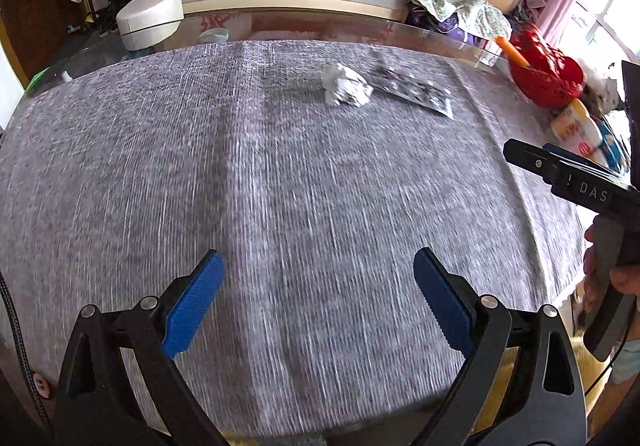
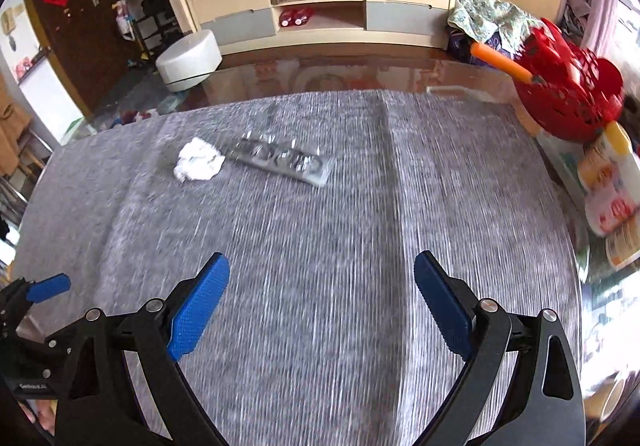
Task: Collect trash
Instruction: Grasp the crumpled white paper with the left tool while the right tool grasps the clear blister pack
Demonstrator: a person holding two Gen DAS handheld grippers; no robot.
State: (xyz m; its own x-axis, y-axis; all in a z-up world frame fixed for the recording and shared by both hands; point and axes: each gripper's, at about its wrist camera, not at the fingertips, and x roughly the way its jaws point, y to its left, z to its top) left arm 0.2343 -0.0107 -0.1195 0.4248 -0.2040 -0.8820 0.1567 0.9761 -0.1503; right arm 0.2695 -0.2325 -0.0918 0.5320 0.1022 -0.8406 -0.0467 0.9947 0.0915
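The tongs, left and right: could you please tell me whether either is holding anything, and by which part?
Nothing is held. Both the left tongs and right tongs are open and empty above the cloth.

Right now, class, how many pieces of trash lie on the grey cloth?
2. A crumpled white paper ball lies toward the cloth's far side, and a flat silvery wrapper lies just to its right, seemingly touching it. Nothing else shows on the cloth.
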